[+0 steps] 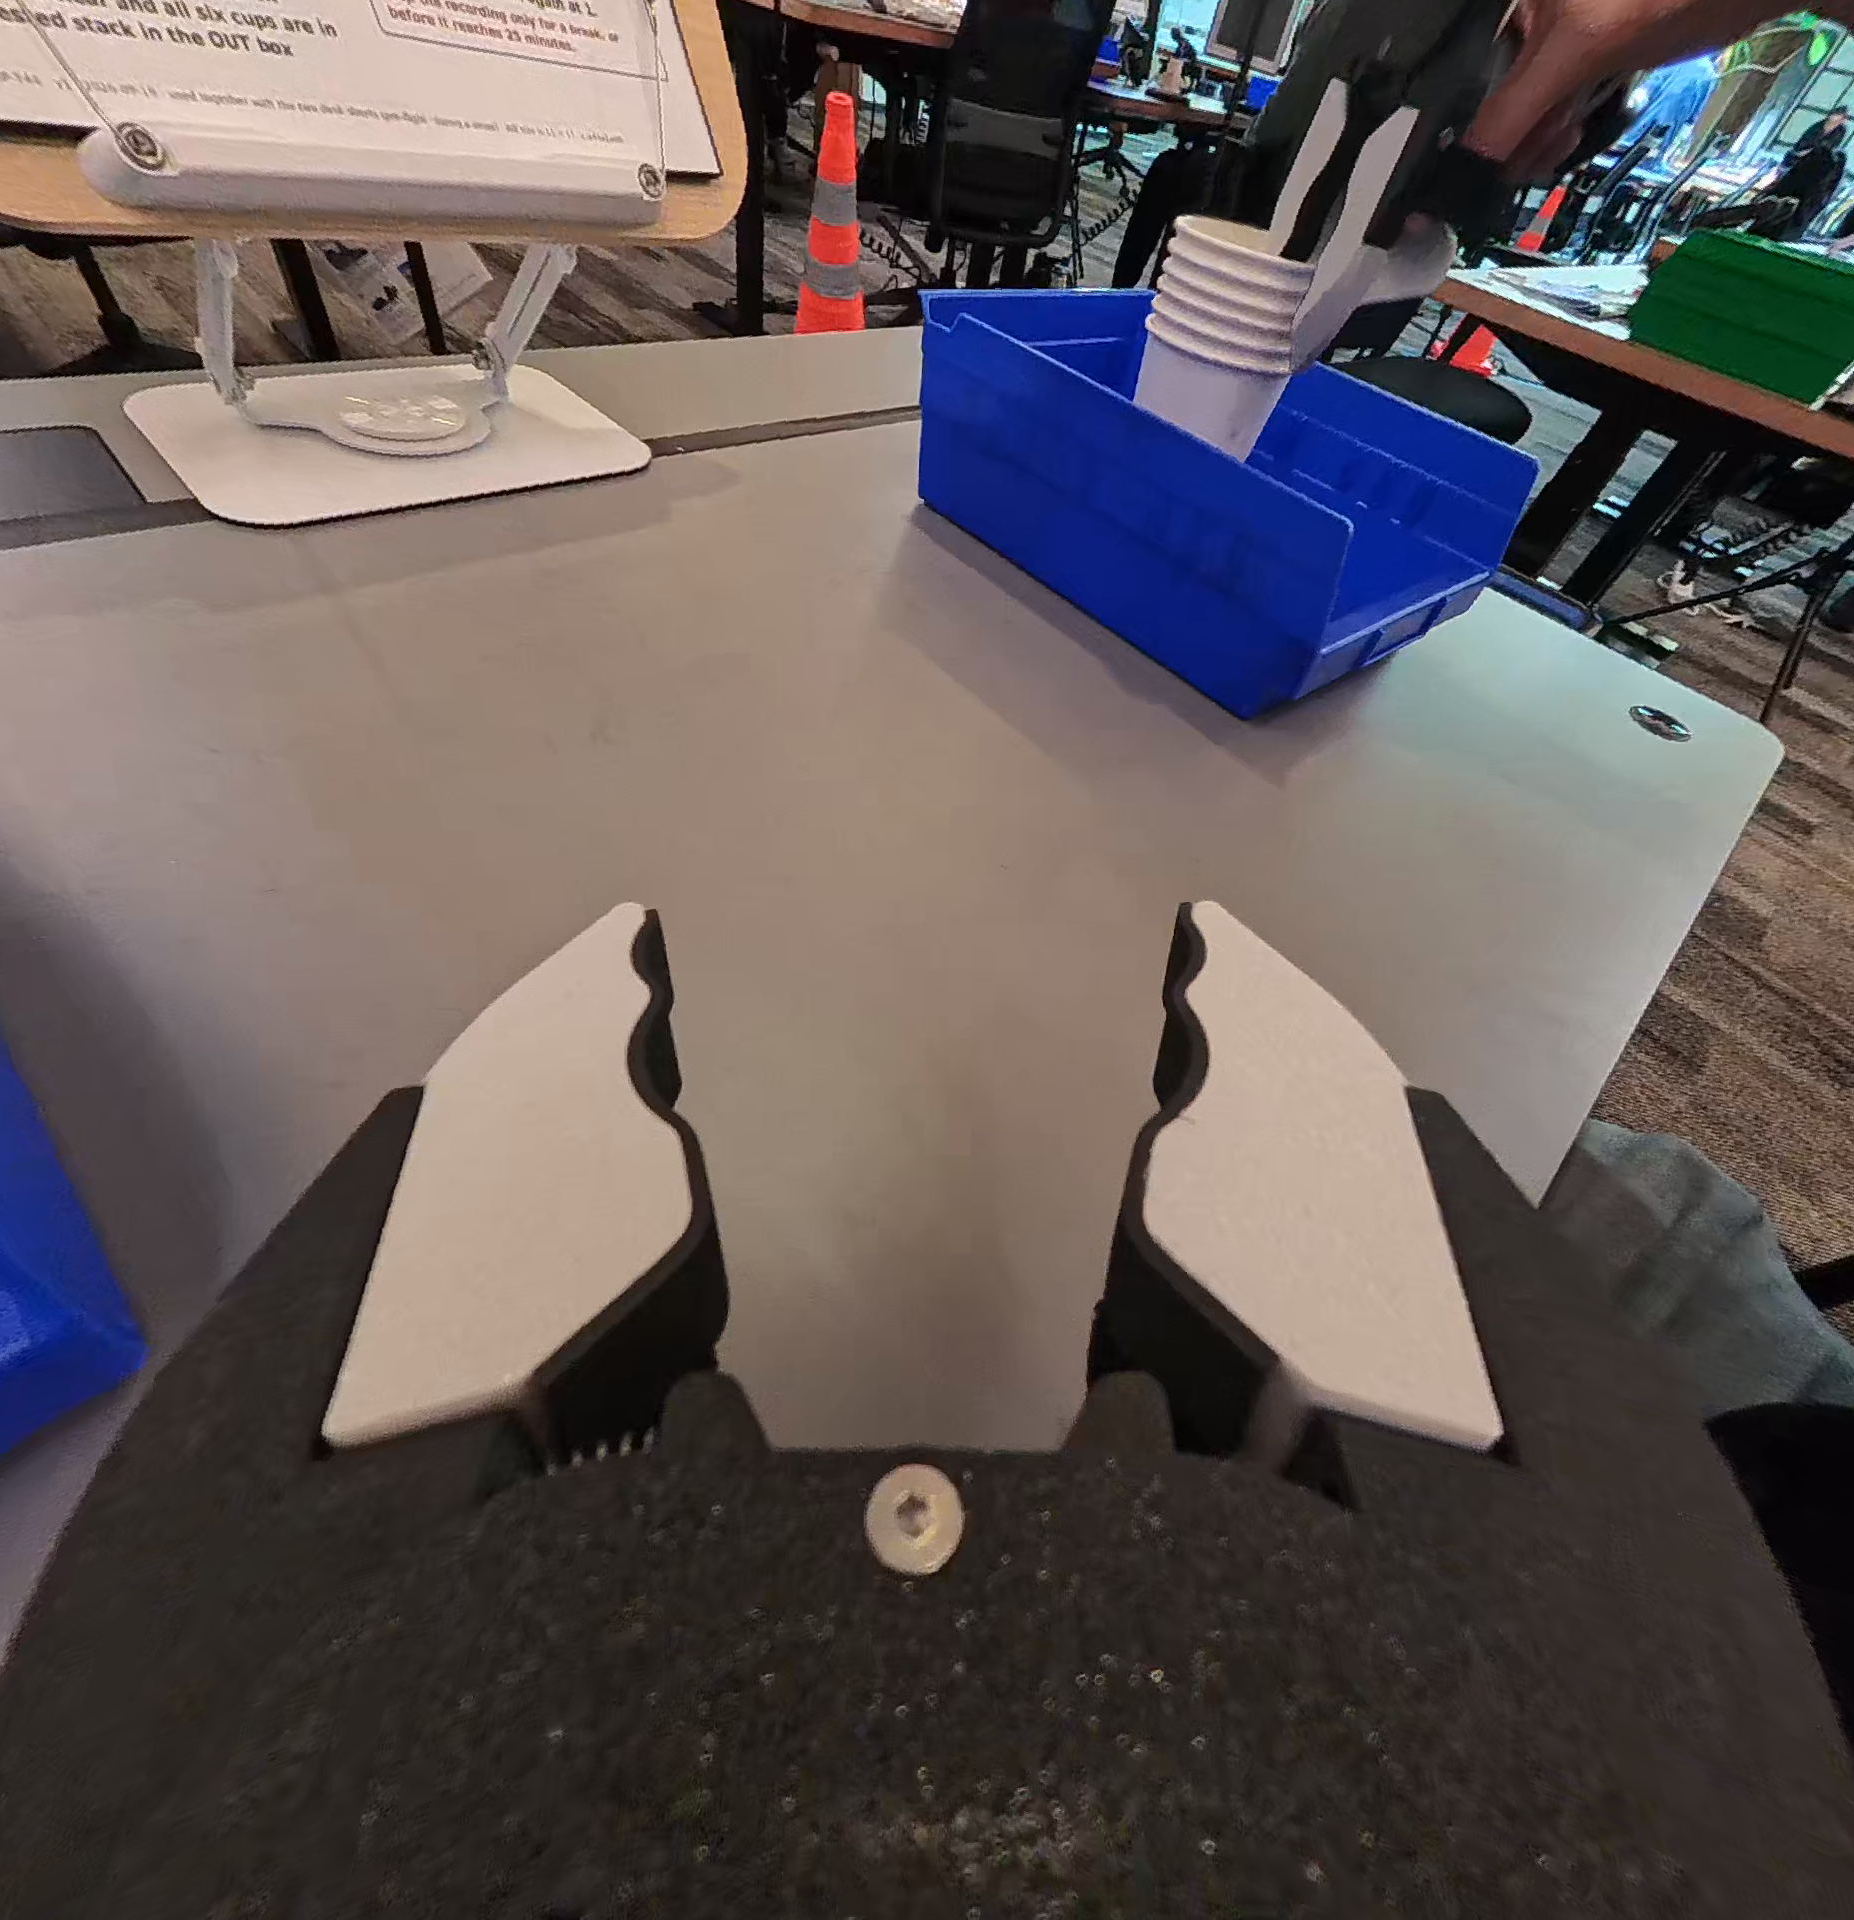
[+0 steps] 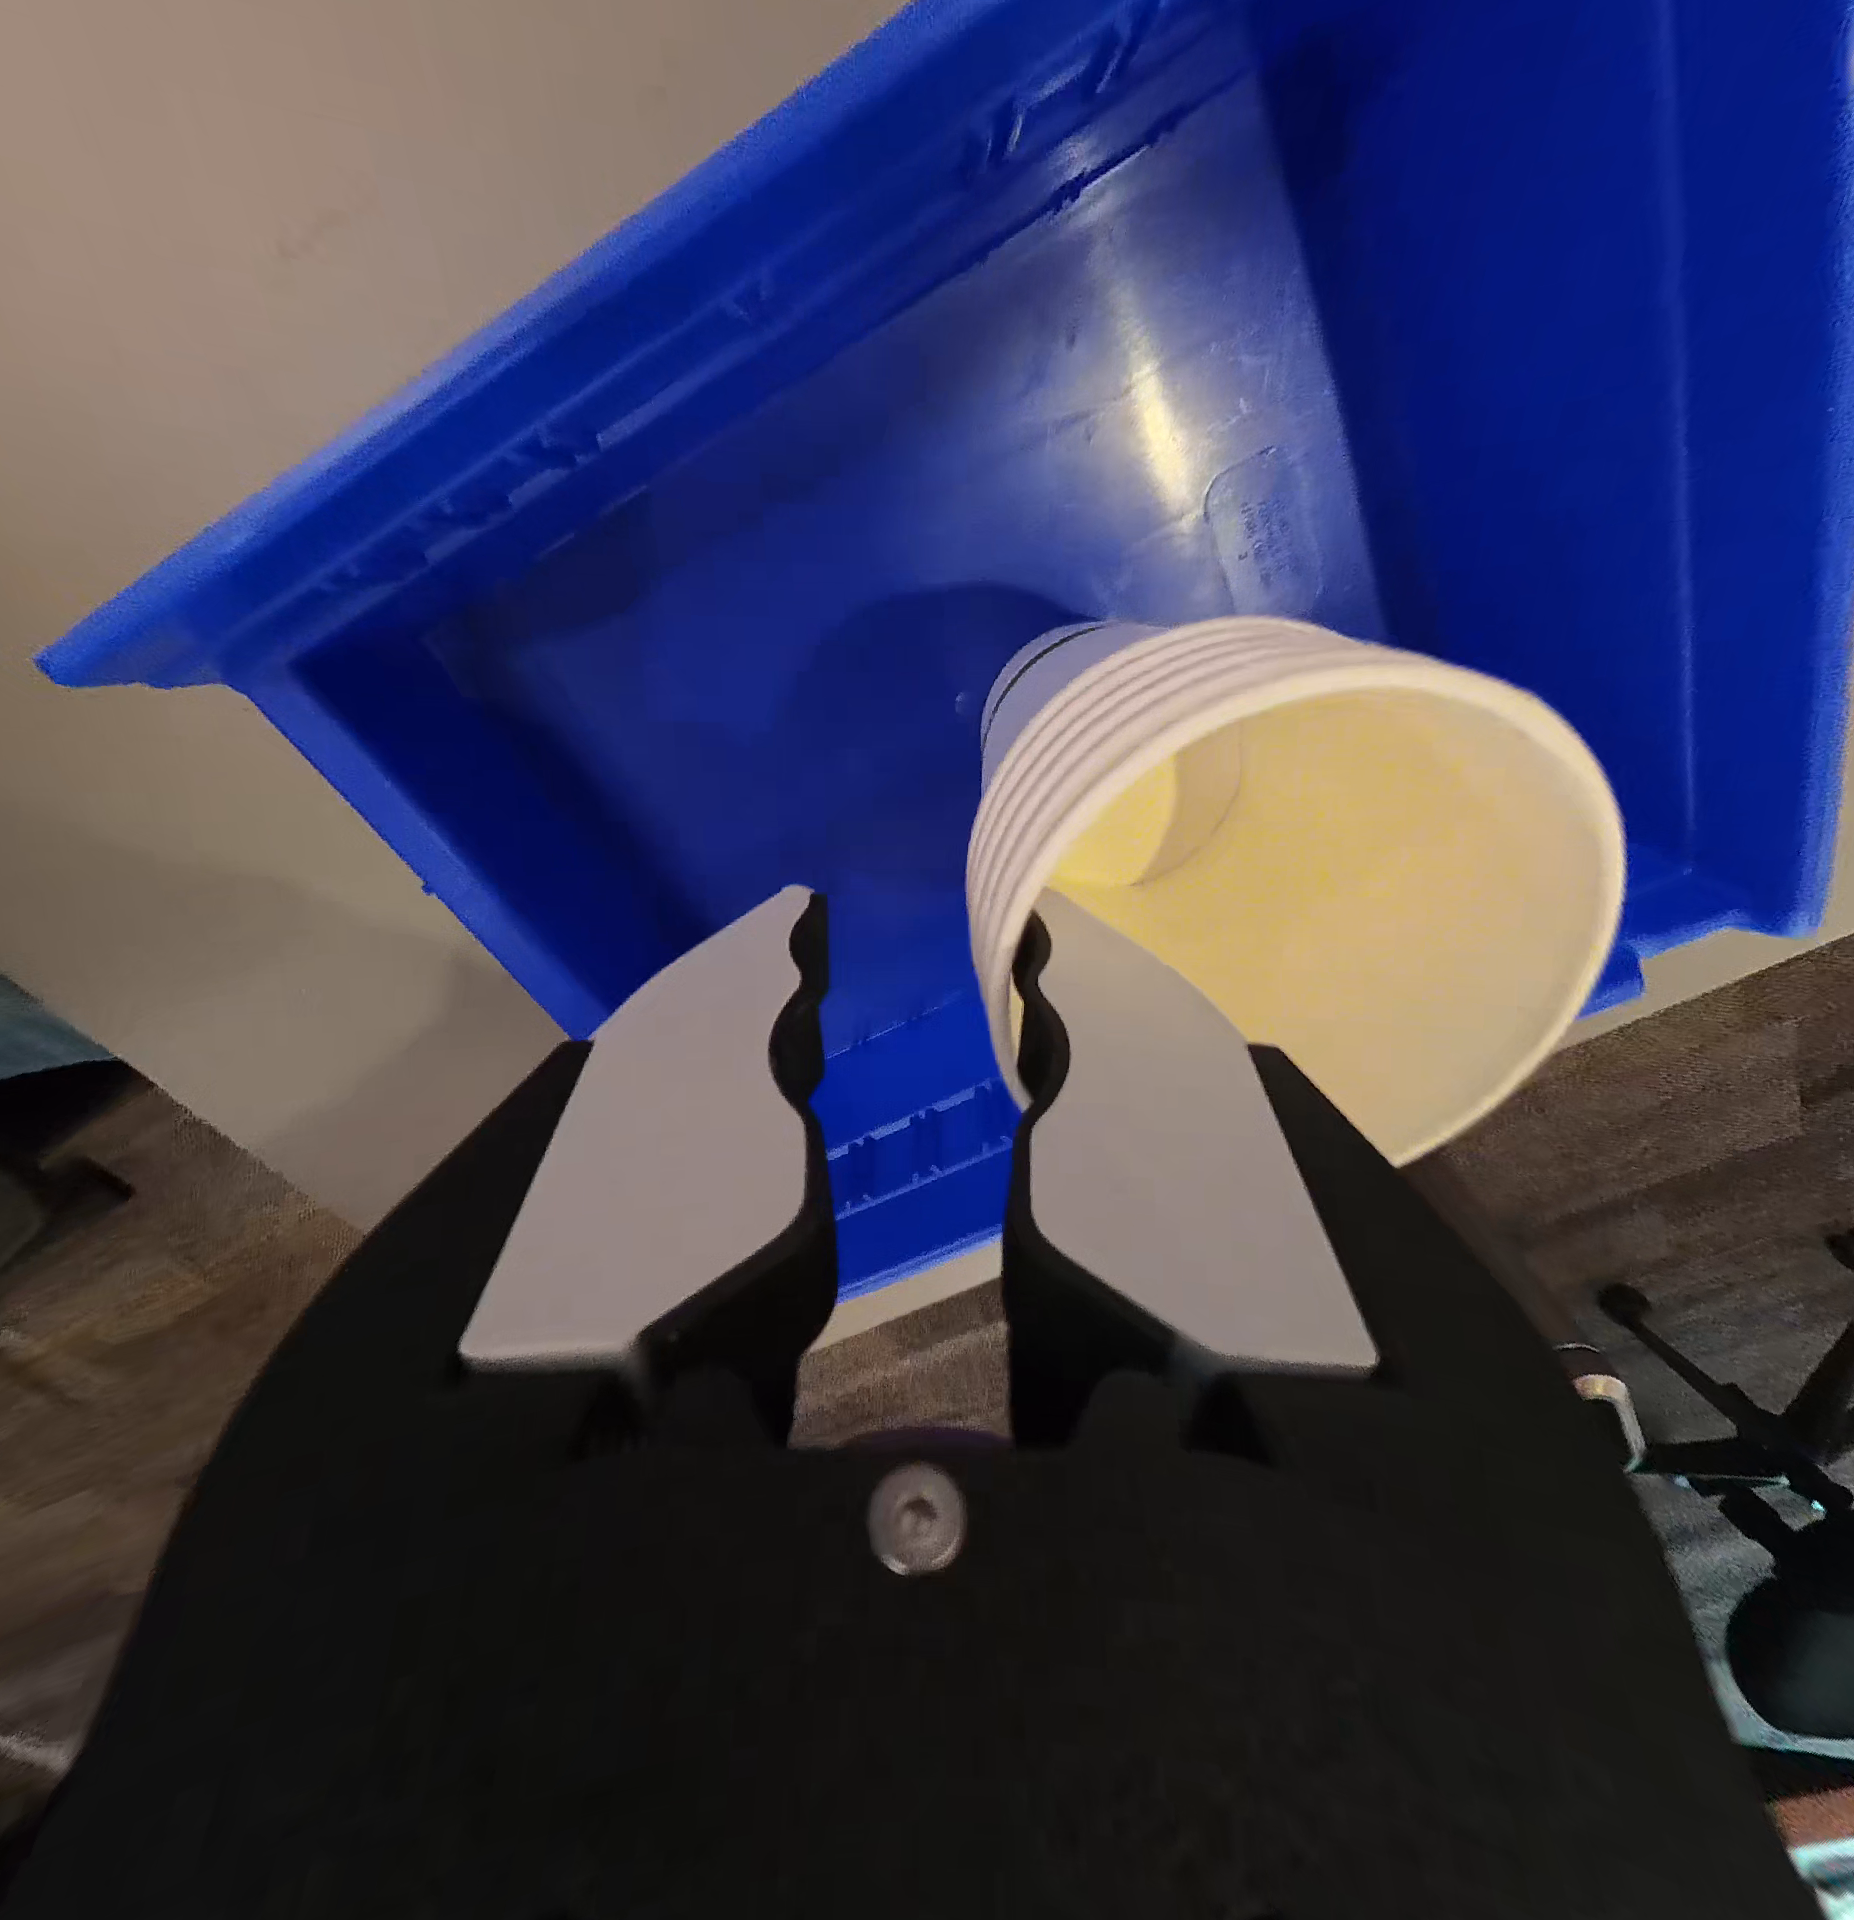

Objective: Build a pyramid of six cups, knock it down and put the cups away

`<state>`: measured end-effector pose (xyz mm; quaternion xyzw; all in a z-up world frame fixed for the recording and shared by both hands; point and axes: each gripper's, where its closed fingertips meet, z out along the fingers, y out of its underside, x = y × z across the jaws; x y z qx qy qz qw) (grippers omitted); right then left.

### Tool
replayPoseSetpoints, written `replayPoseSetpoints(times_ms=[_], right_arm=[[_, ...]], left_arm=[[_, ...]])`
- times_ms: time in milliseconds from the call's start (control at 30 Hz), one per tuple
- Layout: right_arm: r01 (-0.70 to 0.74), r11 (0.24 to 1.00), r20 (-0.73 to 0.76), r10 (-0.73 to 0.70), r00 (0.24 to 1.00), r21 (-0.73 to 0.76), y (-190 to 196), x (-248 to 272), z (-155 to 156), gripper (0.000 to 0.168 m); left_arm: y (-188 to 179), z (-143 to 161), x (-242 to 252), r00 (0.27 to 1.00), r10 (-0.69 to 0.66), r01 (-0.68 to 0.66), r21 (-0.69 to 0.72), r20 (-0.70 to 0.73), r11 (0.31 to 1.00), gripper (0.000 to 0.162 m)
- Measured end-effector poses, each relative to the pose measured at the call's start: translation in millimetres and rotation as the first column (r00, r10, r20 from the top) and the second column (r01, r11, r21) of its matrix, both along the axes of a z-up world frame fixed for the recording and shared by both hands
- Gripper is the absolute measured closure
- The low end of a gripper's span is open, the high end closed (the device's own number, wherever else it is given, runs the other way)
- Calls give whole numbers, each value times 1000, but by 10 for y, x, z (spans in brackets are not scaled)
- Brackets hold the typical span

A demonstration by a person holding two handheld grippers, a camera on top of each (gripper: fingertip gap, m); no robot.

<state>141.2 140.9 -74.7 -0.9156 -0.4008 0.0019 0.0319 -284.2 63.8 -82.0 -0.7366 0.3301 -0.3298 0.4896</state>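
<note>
Right gripper (image 2: 918,925) tilted, fingers (image 2: 1099,1039) straddling cup stack (image 2: 1318,862) rim.

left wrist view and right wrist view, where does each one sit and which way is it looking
Left wrist view: on the left claw, low over the grey table, facing the blue bin; its two open fingers show.
Right wrist view: on the right claw, above the bin, looking down; one finger is inside the cup stack.
Shared: bin, cup stack, table; the right claw shows in both.
</note>
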Motion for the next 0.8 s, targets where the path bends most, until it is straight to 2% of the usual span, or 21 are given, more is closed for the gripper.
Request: replayPoseSetpoints(times_ms=[67, 167, 267, 333, 400, 467, 567, 633, 700, 800], right_arm=[[17, 996, -22, -15, 1000, 92, 32, -10, 173, 135], [61, 930, -44, -48, 998, 362, 54, -65, 681, 131], [148, 739, -147, -68, 987, 657, -101, -317, 1173, 126], [284, 594, -299, -77, 951, 753, -310, -581, 1249, 123], [435, 500, -463, -75, 883, 749, -564, -861, 1057, 117], [548, 474, -601, -50, 798, 689, -811, -1163, 699, 120], [681, 360, -687, -133, 714, 638, -1083, -1246, 215, 116], [740, 299, -724, -186, 664, 602, -1237, -1223, -22, 116], [755, 272, -733, -197, 651, 597, -1329, -1251, -208, 116], [707, 314, -674, -225, 703, 633, -1365, -1321, -385, 115]], left_arm=[[14, 10, -25, 1000, 12, -12, 0, 1, 1000, 71], [29, 107, -120, 998, 57, -58, 21, 29, 998, 72], [39, 224, -268, 990, 122, -126, 42, 76, 991, 72], [77, 244, -390, 979, 188, -192, 50, 77, 980, 66], [118, 228, -536, 964, 261, -264, 61, 59, 962, 67], [153, 171, -690, 944, 327, -329, 66, 33, 942, 68], [144, 15, -863, 923, 384, -384, -7, -20, 923, 71], [165, -56, -966, 908, 418, -418, -5, -39, 908, 73], [207, -127, -1066, 888, 456, -456, 21, -63, 890, 73], [197, -203, -1132, 877, 478, -479, 10, -47, 878, 73]])
